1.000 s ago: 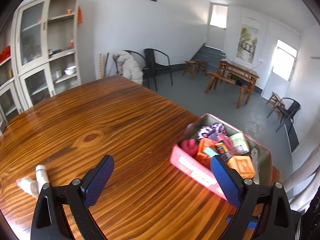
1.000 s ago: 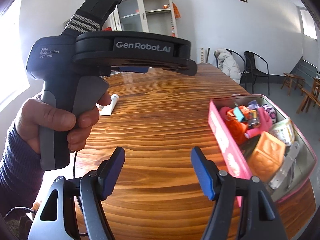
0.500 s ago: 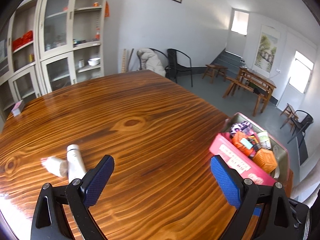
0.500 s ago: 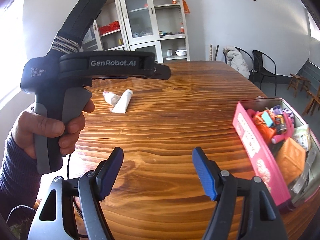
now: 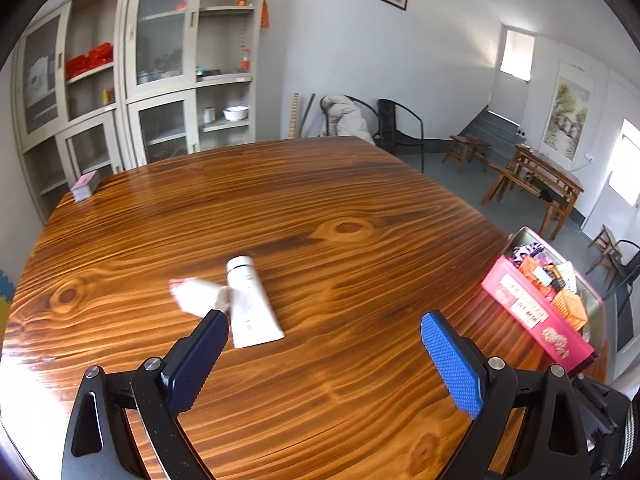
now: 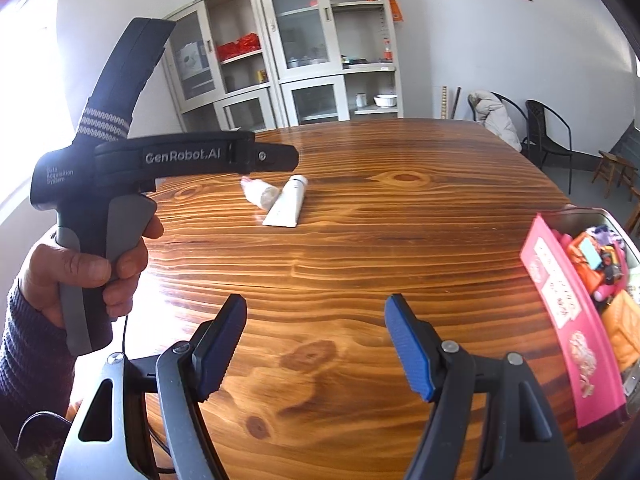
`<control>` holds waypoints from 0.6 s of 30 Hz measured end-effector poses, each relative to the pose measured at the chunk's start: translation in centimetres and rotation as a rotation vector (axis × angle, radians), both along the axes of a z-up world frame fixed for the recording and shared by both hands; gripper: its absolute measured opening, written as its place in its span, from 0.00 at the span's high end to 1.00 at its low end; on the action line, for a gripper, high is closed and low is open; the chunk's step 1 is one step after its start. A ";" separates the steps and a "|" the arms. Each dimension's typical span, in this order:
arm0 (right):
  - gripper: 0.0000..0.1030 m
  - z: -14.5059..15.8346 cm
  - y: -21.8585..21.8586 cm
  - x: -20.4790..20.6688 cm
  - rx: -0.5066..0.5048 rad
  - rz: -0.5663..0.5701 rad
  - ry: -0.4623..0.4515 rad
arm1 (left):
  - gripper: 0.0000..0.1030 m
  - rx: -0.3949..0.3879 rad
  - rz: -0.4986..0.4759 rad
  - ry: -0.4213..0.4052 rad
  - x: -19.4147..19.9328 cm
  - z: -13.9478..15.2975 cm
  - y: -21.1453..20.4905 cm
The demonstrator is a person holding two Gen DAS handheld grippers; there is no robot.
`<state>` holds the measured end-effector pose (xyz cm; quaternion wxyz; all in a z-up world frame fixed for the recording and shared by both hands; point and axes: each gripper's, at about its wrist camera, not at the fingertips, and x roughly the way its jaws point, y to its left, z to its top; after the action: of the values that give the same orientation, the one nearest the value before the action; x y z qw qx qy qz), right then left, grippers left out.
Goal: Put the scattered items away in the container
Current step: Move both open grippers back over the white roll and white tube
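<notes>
Left hand-held gripper (image 5: 324,334) stands wide and empty – the white tube (image 5: 250,300) lies touching its left pad, so closing off-centre could push it away.

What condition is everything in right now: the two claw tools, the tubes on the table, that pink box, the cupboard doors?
left gripper: open, empty, above the table.
right gripper: open, empty.
white tube: lying flat, cap on, loose on the wooden table.
small crumpled tube: lying against the white tube.
pink container: open-topped, crowded with items.
small pink box: lying at the far table corner.
cabinet doors: closed.
</notes>
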<state>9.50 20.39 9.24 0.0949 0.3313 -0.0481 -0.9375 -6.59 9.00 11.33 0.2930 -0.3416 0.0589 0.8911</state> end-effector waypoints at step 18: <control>0.27 -0.8 -1.7 -2.5 -0.024 0.001 -0.041 | 0.04 0.020 0.171 -0.087 -2.1 -3.5 -7.3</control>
<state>7.03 18.64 8.42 0.0985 0.3494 -0.0612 -0.9298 -8.71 1.73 7.80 0.2215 -0.3806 0.0080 0.8978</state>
